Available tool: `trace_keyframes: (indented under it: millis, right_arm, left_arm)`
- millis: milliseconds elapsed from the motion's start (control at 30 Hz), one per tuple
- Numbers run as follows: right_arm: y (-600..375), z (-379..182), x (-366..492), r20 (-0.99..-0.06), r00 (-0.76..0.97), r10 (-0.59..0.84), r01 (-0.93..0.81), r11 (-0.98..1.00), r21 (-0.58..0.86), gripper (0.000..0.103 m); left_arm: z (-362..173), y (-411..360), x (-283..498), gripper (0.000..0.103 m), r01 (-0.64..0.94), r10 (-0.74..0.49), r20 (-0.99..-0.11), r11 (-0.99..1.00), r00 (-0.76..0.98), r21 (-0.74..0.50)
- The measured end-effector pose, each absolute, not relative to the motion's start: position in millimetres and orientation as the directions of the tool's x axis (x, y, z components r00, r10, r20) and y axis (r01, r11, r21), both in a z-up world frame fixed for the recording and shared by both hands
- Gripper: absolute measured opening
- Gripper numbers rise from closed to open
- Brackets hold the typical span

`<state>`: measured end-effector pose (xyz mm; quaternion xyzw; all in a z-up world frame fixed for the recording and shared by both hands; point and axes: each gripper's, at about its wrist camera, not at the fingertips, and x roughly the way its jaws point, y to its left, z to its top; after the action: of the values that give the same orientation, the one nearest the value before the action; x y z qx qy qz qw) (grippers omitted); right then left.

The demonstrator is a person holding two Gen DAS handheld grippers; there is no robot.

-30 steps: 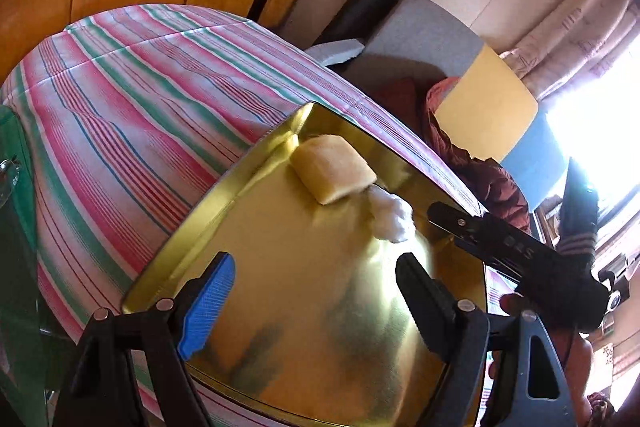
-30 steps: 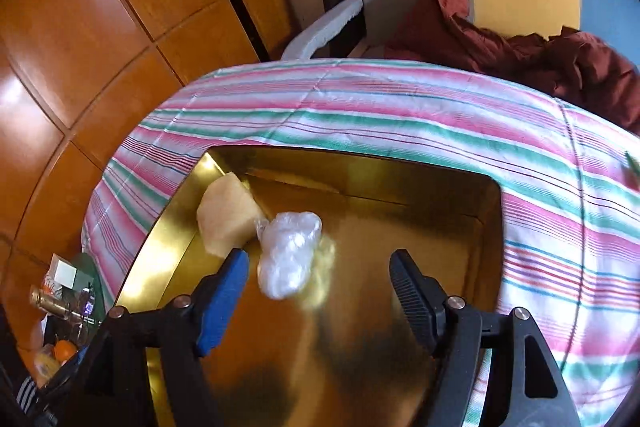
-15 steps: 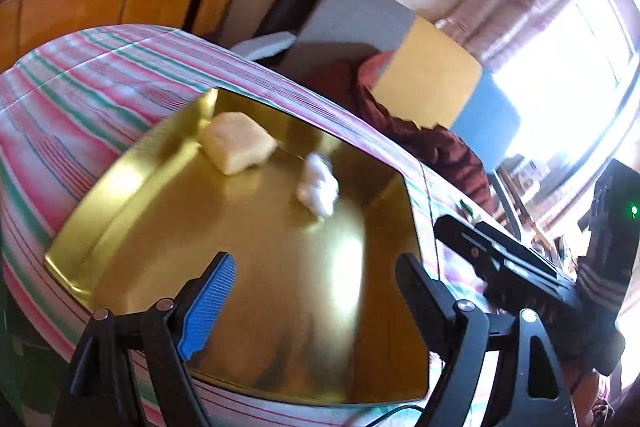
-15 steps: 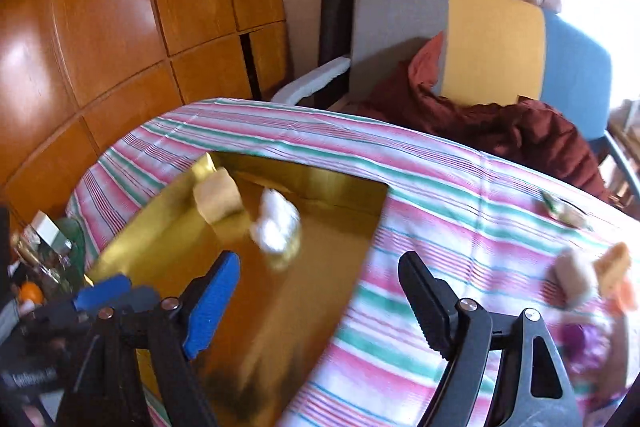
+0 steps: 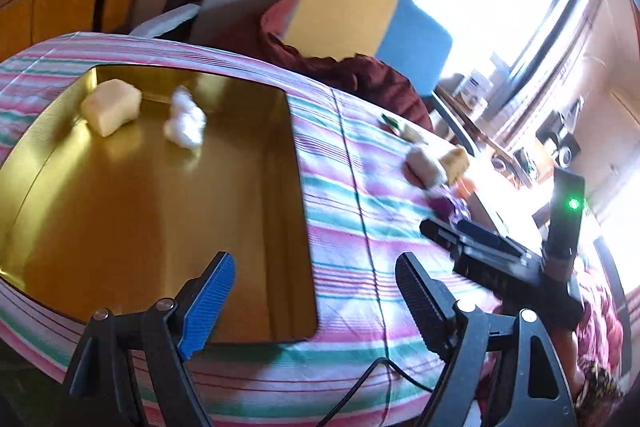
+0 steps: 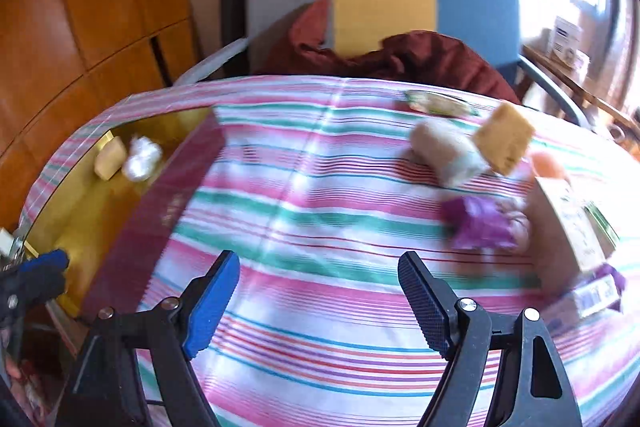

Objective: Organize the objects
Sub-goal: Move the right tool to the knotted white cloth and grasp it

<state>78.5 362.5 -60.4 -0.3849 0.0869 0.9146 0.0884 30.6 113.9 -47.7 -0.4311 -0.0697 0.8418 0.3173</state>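
Observation:
A gold tray (image 5: 120,227) lies on the striped tablecloth and holds a pale yellow block (image 5: 111,105) and a white crumpled wad (image 5: 185,119) near its far edge; both show in the right wrist view too, the block (image 6: 109,158) and the wad (image 6: 142,159). My left gripper (image 5: 310,301) is open and empty above the tray's near right corner. My right gripper (image 6: 320,301) is open and empty over the bare cloth. To its right lie a beige roll (image 6: 446,151), a tan sponge block (image 6: 505,139), a purple wrapper (image 6: 480,223) and an orange thing (image 6: 546,163).
A box (image 6: 572,231) stands at the right edge of the table. A flat green packet (image 6: 438,103) lies at the far edge. A chair with a dark red cloth (image 6: 400,55) stands behind the table. A wooden cabinet (image 6: 80,7) is at the left.
Both grippers have swung to the right, away from the tray. The right gripper has left the tray and is now over the cloth, with the loose objects coming into view.

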Motion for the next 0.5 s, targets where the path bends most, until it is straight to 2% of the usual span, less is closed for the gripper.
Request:
trace_keyframes:
  millis: [100,300,433,500]
  right_arm:
    - [399.2,-61.0,86.5,-0.704,-0.698,0.132,-0.312,-0.941,0.133,0.081]
    - [456.2,-64.3,77.3,-0.7,-0.679,0.222,-0.417,-0.901,0.12,0.081]
    - [470.8,-80.3,59.9,-0.733,-0.662,0.153,-0.401,-0.899,0.175,0.081]
    - [459.6,-82.6,58.3,-0.731,-0.68,0.054,-0.329,-0.914,0.238,0.081]
  left_arm:
    - [-44.8,128.1,44.1,0.084,-0.518,0.607,-0.68,-0.77,-0.412,-0.373]
    - [-41.9,139.6,57.7,0.084,-0.543,0.608,-0.681,-0.761,-0.408,-0.355]
    - [-40.9,142.2,59.4,0.084,-0.532,0.603,-0.684,-0.768,-0.411,-0.357]
    - [-40.0,143.3,58.9,0.084,-0.529,0.597,-0.684,-0.773,-0.419,-0.351]
